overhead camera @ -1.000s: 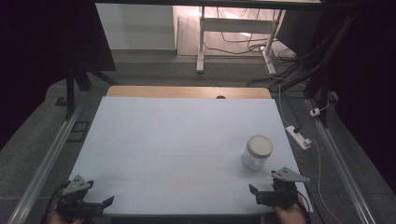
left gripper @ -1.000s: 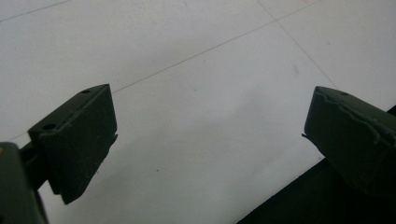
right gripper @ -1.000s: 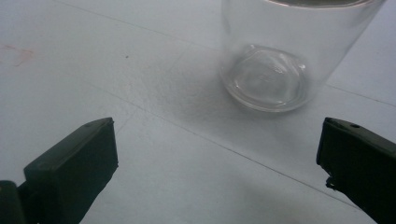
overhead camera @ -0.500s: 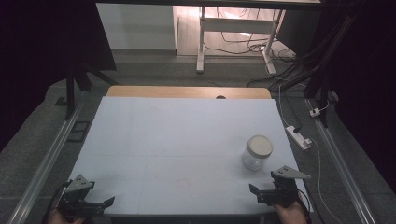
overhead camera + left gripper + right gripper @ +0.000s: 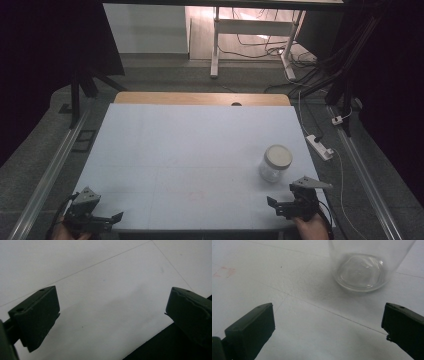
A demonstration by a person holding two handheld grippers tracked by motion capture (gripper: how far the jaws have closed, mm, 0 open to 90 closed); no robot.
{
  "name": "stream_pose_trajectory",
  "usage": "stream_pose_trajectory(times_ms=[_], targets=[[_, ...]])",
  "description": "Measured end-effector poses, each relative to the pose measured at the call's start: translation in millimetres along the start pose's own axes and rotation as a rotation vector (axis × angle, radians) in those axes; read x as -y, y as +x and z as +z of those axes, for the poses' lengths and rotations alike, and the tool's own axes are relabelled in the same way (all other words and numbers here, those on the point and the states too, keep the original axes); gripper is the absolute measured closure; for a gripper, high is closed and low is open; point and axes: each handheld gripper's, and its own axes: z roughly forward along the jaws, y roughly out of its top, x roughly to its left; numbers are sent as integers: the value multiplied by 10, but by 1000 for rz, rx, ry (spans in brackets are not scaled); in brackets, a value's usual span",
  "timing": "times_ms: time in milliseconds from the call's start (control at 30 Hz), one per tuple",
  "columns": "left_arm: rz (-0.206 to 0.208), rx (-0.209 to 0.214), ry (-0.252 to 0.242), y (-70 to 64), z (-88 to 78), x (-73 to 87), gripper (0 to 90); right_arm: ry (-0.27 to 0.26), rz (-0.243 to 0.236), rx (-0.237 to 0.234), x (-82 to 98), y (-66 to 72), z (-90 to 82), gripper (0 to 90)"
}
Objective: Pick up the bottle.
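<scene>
A clear glass jar (image 5: pixel 275 163) with a white lid stands upright on the right part of the white table (image 5: pixel 195 150). My right gripper (image 5: pixel 280 206) rests at the table's front right corner, just in front of the jar, jaws wide apart and empty. In the right gripper view the jar's base (image 5: pixel 360 271) stands a short way beyond the gap between the jaws. My left gripper (image 5: pixel 107 219) sits at the front left corner, open, with bare table (image 5: pixel 105 302) between its jaws.
A wooden strip (image 5: pixel 200 98) runs along the table's far edge. A white power strip (image 5: pixel 320 146) and cables lie on the floor to the right. Metal rails (image 5: pixel 50 170) flank the table. A white stand (image 5: pixel 216 40) is beyond it.
</scene>
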Motion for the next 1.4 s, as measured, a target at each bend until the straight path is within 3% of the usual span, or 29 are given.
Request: stream_pose_trajectory(times_ms=[333, 533, 800, 967, 1400], targets=[[0, 4, -14, -4, -18, 9, 0, -8, -56, -8, -15, 8, 9, 0], [-11, 3, -17, 6, -22, 8, 0, -35, -33, -22, -38, -29, 26, 0], [21, 13, -1, -20, -9, -6, 0, -59, -16, -1, -92, -70, 27, 0], [38, 28, -15, -39, -9, -15, 0, -55, 29, -16, -138, -102, 47, 0], [19, 85, -36, -15, -21, -10, 0, -36, 10, 21, -234, -148, 155, 0]])
